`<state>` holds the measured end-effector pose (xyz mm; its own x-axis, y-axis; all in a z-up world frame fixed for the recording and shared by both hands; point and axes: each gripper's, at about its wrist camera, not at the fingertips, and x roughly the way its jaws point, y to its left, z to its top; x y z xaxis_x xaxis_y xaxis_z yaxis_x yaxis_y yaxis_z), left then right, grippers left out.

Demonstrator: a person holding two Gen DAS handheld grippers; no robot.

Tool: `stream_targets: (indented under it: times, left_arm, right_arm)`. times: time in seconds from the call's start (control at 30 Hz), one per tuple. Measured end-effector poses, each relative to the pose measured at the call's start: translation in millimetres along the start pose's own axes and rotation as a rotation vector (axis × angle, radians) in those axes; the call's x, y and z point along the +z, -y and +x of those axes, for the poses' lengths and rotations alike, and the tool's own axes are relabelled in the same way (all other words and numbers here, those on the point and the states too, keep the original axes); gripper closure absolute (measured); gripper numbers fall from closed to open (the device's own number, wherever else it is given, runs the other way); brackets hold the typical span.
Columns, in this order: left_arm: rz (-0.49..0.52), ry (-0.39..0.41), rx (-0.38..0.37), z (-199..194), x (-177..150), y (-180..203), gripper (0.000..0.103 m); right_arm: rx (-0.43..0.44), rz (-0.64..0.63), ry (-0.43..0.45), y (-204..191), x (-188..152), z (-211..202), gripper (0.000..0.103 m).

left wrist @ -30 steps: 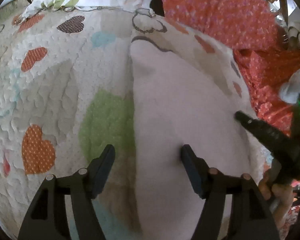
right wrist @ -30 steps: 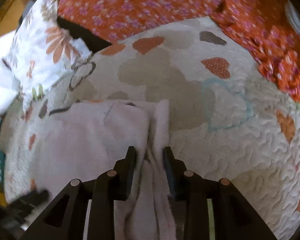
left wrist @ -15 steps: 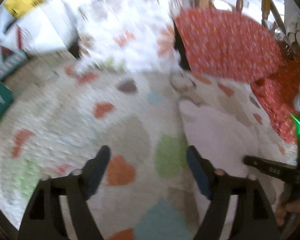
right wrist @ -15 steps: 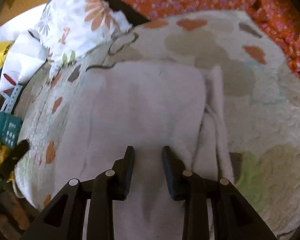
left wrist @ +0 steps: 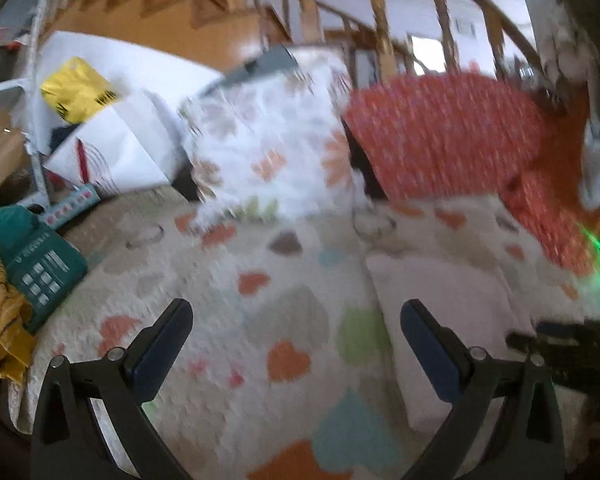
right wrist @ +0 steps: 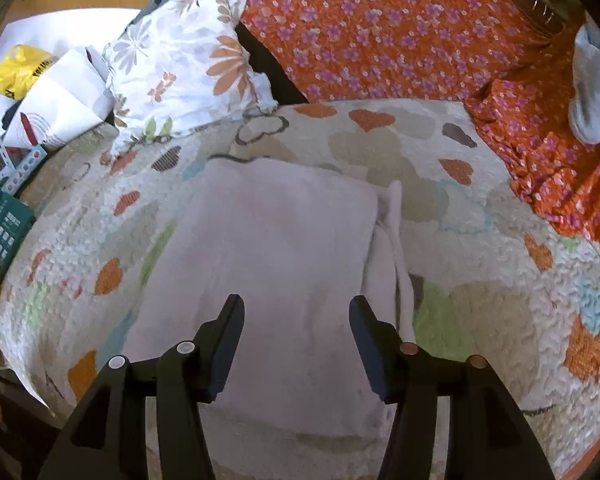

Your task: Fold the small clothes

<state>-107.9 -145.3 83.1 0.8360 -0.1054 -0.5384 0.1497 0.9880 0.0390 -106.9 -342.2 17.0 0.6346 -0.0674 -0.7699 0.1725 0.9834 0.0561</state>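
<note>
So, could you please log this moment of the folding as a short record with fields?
surface: heart-print quilt
garment: pale pink garment, lying flat and folded on the quilt, loose strip along its right edge
left gripper: open, empty, above the quilt, left of the garment
right gripper: open, empty, above the garment's near part
behind: floral pillow, orange flowered fabric
left edge: teal box

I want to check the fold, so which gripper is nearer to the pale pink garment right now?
Right. The right gripper hangs open directly over the pale pink garment. The left gripper is open off its left side, over the heart quilt.
</note>
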Motion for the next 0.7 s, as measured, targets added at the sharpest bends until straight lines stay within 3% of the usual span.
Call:
stream_targets:
  times: [0.37,0.7]
  left_arm:
    - [0.027,-0.127,-0.050,29,-17,15,0.000]
    - [0.019,-0.252,-0.094,62,-23,24,0.000]
  right_arm:
    - [-0.017,0.035,-0.036,14,-1,19,0.044]
    - [-0.072,-0.136,-0.109,-6,51,77,0.044]
